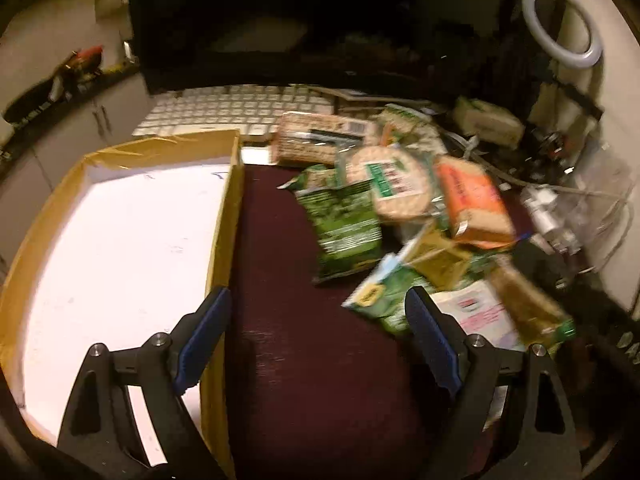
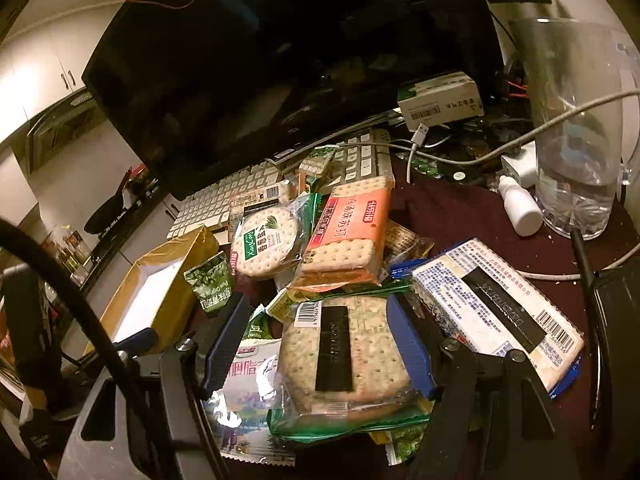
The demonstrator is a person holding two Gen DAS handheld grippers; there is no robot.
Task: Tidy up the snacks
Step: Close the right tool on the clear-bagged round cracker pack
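left gripper (image 1: 318,336) with jaws spread wide and nothing between them, hanging over the dark red table cover (image 1: 304,320) beside the right wall of the cardboard box (image 1: 224,216), whose white floor shows no snacks in either view. right gripper (image 2: 318,344) with jaws spread on either side of a clear pack of round crackers (image 2: 344,360); the right blue pad looks to be at the pack's edge, the left pad stands apart from it, so the pack is straddled but not clamped. this pack lies on top of the snack heap, over a white and green pouch (image 2: 248,384) and just beside a blue-edged cracker pack (image 2: 496,312); farther back lie an orange cracker pack (image 2: 348,236), a second round cracker pack (image 2: 266,246) and a green pea bag (image 2: 210,282), with the keyboard (image 2: 240,192) and monitor (image 2: 280,60) behind. likely faults from here: closing hard could crush the brittle crackers; the slick wrapper could slip from the pads; the left pad could pinch the pouch beneath and drag it along; lifting could topple the loose heap toward the glass jug (image 2: 576,128) and the cable (image 2: 480,152).
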